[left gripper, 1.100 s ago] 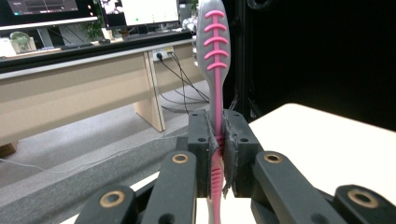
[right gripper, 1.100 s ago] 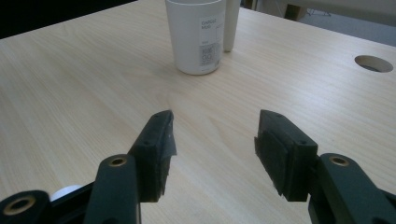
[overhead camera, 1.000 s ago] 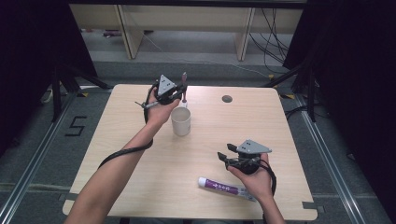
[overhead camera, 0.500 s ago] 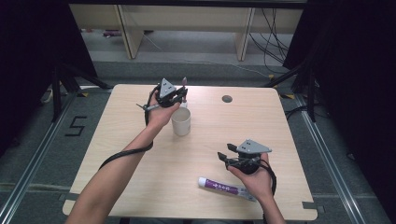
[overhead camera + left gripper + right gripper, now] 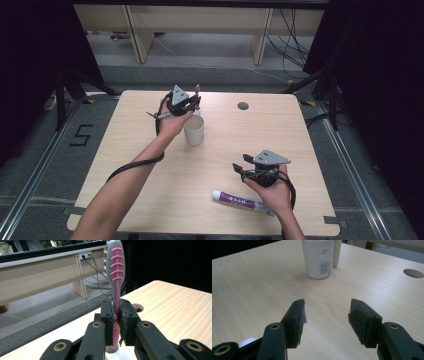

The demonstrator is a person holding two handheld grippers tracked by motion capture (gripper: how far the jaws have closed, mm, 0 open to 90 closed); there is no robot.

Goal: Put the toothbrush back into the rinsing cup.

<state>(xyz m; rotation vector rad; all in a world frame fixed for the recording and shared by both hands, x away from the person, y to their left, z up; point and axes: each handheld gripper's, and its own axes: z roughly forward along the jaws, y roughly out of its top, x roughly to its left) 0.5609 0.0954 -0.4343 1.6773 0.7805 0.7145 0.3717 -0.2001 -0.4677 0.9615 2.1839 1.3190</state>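
Hardly anything separates this from a second ago: the left gripper [image 5: 192, 103] still hangs over the white mug [image 5: 194, 131] with only a slight shift toward the far edge of the table [image 5: 125, 150], and the right gripper [image 5: 241, 166] has kept its spot above the near right of the tabletop, the purple toothpaste tube [image 5: 239, 200] lying just below it as before. On to the writing: the mug [image 5: 319, 258] carries a small label on its side, top line looking like "GARCIA MUG", the rest too small to read; the lettering on the tube cannot be made out. Now the toothbrush [image 5: 115, 277]: the left gripper [image 5: 117, 323] has its jaws pinched tight on the pink-and-grey handle, which stands upright between the pads, ribbed grip end rising well above the jaw tips, lower end dropping below them into the white mug rim. The right gripper [image 5: 325, 315] shows its jaws parted about halfway with only bare wood between them, mug well ahead of the tips.
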